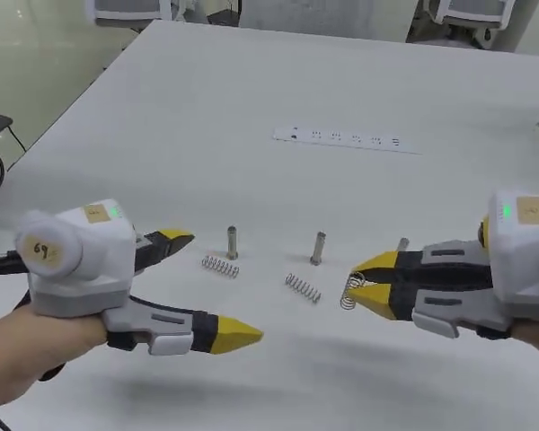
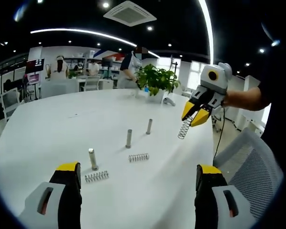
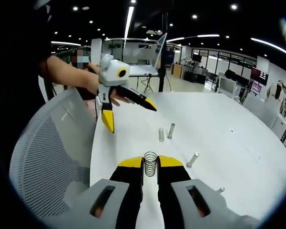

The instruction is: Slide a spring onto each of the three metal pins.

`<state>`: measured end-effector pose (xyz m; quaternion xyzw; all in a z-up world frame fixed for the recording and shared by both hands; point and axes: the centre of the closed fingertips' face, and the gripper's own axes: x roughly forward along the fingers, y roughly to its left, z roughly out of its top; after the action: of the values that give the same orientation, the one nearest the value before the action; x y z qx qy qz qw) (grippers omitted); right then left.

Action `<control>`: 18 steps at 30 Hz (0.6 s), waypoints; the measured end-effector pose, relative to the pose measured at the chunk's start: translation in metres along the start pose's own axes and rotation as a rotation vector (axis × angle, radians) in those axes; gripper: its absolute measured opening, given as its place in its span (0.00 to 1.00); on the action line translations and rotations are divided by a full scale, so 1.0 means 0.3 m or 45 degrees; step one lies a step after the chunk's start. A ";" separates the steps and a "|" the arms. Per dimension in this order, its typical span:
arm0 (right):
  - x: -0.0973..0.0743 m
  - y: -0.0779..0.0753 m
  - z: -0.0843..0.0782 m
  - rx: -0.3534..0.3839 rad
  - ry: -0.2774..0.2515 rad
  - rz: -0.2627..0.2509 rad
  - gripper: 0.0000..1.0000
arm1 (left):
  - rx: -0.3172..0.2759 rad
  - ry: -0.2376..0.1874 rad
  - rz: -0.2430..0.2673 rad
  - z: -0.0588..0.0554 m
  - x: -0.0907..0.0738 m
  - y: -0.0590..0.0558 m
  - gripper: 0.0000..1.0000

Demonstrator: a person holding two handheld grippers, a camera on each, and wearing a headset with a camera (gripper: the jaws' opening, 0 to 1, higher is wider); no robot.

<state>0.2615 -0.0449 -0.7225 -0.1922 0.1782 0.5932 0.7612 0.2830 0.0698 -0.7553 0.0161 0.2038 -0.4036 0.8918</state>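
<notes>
Three short metal pins stand in a row on the white table (image 1: 251, 90): left pin (image 1: 232, 242), middle pin (image 1: 318, 248), right pin (image 1: 402, 244). Two springs lie loose in front of them, one (image 1: 220, 266) by the left pin and one (image 1: 303, 288) below the middle pin. My right gripper (image 1: 364, 283) is shut on a third spring (image 1: 350, 294), which hangs near the right pin; the right gripper view shows this spring (image 3: 150, 163) upright between the jaws. My left gripper (image 1: 211, 285) hovers wide open and empty, left of the left pin. The left gripper view shows the pins (image 2: 128, 138) and the held spring (image 2: 184, 128).
A white power strip (image 1: 346, 139) lies farther back on the table. A potted plant (image 2: 156, 80) stands at one end. A mesh chair (image 3: 43, 152) sits beside the table edge. Office chairs (image 1: 130, 9) stand at the far side.
</notes>
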 end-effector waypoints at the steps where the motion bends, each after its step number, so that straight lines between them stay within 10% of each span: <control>1: -0.001 -0.002 -0.007 -0.001 0.005 -0.002 0.08 | 0.000 0.002 0.008 0.000 -0.001 0.006 0.98; 18: -0.048 -0.117 -0.104 0.055 0.064 -0.111 0.08 | 0.003 0.040 0.057 -0.034 -0.032 0.036 0.98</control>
<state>0.2908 -0.0805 -0.7394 -0.1980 0.2016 0.5503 0.7857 0.2816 0.0860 -0.7626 0.0280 0.2169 -0.3835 0.8973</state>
